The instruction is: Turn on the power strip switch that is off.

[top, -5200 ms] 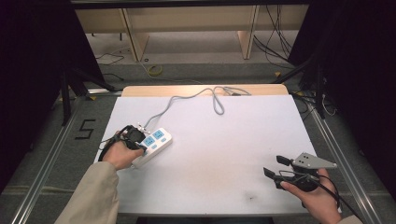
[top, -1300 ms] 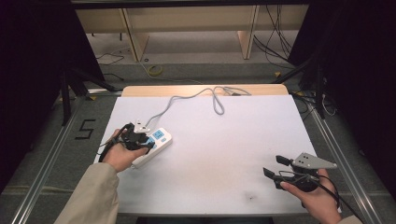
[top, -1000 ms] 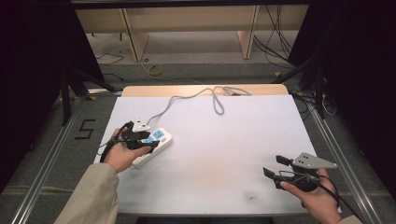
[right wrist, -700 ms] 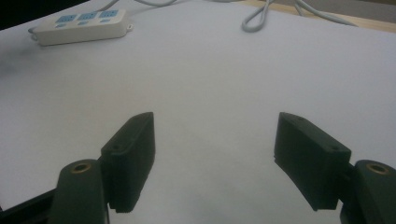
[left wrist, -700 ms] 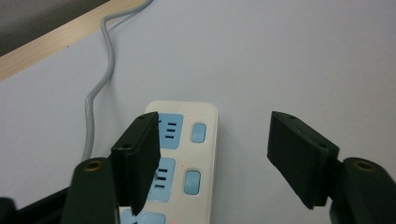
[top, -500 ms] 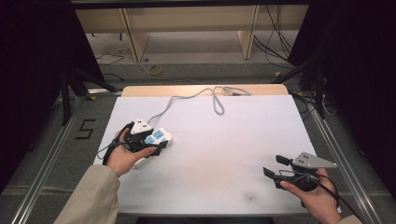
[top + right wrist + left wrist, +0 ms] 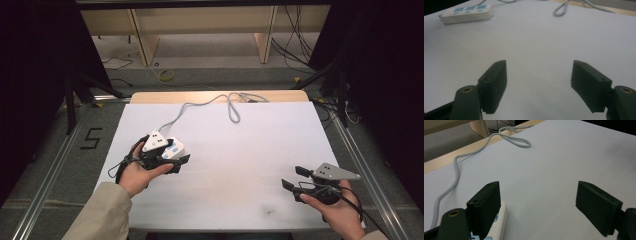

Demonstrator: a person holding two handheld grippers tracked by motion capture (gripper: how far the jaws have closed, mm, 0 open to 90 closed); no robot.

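A white power strip [image 7: 175, 148] with blue sockets lies on the left half of the white table, and its grey cable [image 7: 200, 105] runs to the far edge. My left gripper [image 7: 180, 164] hovers at the strip's near side, pointing right. Its jaws have just been opening and now stand wide, with bare table between them. In the left gripper view [image 7: 539, 192] the power strip's end [image 7: 501, 218] sits beside the left jaw, outside the gap. My right gripper [image 7: 294, 177] rests near the front right, open and holding nothing. In the right gripper view [image 7: 539, 67] the power strip [image 7: 466, 11] lies far off.
The cable makes a loop [image 7: 233, 107] near the table's far edge [image 7: 215, 96], which is bare wood. A small dark mark [image 7: 268, 212] shows near the front. Wooden shelving and loose cords stand on the floor beyond the table.
My left gripper has shifted right, over the near side of the power strip, and its jaws have spread wider. The right hand and the strip have stayed put.
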